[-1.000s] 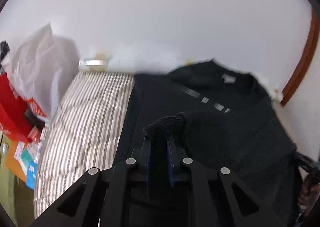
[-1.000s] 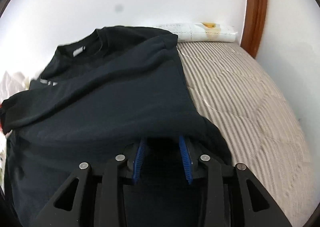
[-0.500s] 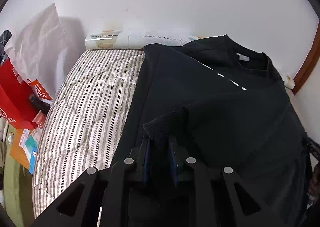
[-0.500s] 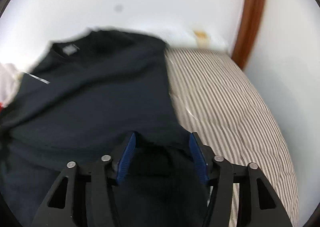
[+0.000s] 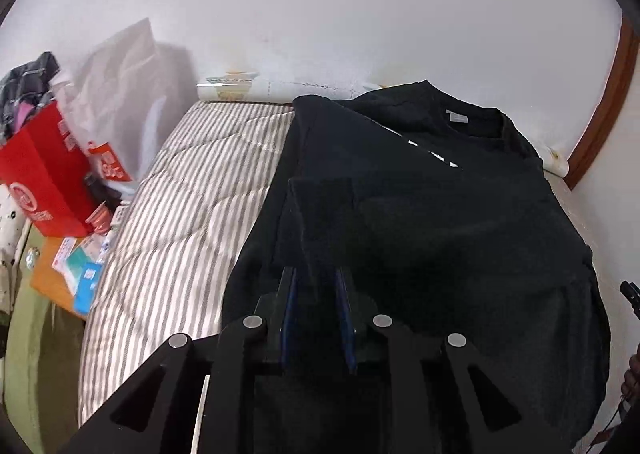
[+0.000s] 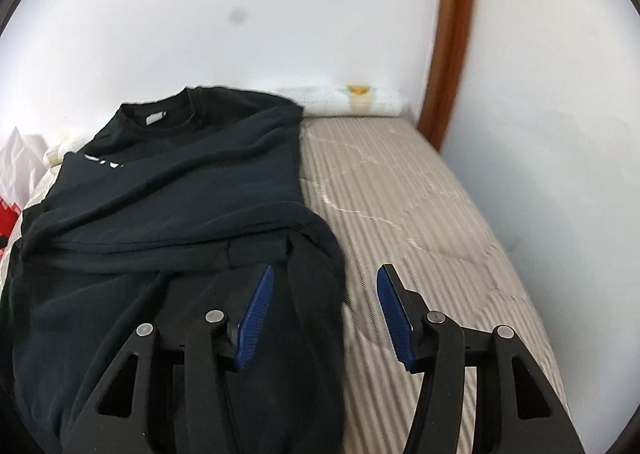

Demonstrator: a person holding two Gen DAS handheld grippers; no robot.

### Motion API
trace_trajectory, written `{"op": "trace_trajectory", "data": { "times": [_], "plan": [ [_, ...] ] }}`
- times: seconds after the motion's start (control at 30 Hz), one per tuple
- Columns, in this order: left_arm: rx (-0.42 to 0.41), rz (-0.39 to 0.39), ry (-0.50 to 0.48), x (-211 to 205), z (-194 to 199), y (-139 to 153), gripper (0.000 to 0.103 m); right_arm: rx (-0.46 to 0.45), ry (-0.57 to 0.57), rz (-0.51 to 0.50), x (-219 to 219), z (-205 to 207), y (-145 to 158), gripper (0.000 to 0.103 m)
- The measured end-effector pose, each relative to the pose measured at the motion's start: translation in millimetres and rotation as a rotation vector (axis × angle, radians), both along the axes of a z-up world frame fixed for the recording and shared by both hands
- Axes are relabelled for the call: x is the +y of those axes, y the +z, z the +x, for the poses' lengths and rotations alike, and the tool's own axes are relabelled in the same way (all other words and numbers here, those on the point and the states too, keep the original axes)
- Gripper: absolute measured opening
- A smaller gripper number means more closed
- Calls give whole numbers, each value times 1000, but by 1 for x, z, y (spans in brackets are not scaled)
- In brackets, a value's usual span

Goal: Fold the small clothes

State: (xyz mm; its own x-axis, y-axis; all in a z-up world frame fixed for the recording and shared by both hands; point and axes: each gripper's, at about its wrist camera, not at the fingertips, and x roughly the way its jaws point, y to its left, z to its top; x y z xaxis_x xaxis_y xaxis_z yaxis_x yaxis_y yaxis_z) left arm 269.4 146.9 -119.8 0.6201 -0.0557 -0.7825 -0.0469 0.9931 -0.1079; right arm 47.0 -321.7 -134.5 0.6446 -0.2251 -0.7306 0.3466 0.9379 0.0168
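1. Left gripper (image 5: pixel 316 282): jaws narrow, pinching a dark cuff of the black sweatshirt (image 5: pixel 440 214); garment runs ahead and to its right, neck at the far end.
2. Right gripper (image 6: pixel 325 286): jaws wide, empty, straddling the sweatshirt's right edge on the striped mattress (image 6: pixel 420 214).
3. Long axis lies straight away from both grippers.

no legible text anywhere. white print on the black sweatshirt (image 5: pixel 432 214) chest is mostly hidden by the folded sleeve. markings on the red bag (image 5: pixel 44 174), far left, are too blurred to read; neck label (image 5: pixel 457 117) looks blank.
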Motion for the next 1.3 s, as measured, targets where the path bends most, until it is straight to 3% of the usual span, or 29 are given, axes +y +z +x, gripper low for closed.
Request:
{"op": "trace_trajectory", "data": {
  "times": [0.07,0.13,0.17,0.37,0.53,0.7,0.93,1.13,1.2,1.23,1.27,1.3],
  "plan": [
    [18,7,10,4,-16,0,30,25,5,46,-3,-11,-3,53],
    [12,-28,9,12,-36,-3,62,47,12,69,-5,-25,-11,53],
    [3,-41,9,16,-47,-4,64,56,15,71,-4,-32,-16,54],
    [60,-81,11,32,-101,-28,64,137,54,128,4,-76,-56,56],
    [97,-135,4,40,-139,-49,62,97,79,162,16,-106,-66,58],
    [108,-184,-26,30,-158,-60,62,71,73,197,22,-109,-69,58],
    [77,-57,-41,7,-166,-62,61,-26,95,266,30,-118,-53,58],
    [58,-15,-25,3,-165,-63,47,77,60,184,38,-94,-74,58],
    [61,-20,-25,2,-164,-62,42,55,45,146,39,-90,-73,57],
    [62,-22,-25,2,-164,-63,37,48,45,141,40,-89,-71,51],
    [65,-23,-26,1,-164,-63,33,36,67,151,42,-89,-70,30],
    [66,-24,-28,0,-164,-63,25,32,90,168,42,-89,-70,20]
  ]
}}
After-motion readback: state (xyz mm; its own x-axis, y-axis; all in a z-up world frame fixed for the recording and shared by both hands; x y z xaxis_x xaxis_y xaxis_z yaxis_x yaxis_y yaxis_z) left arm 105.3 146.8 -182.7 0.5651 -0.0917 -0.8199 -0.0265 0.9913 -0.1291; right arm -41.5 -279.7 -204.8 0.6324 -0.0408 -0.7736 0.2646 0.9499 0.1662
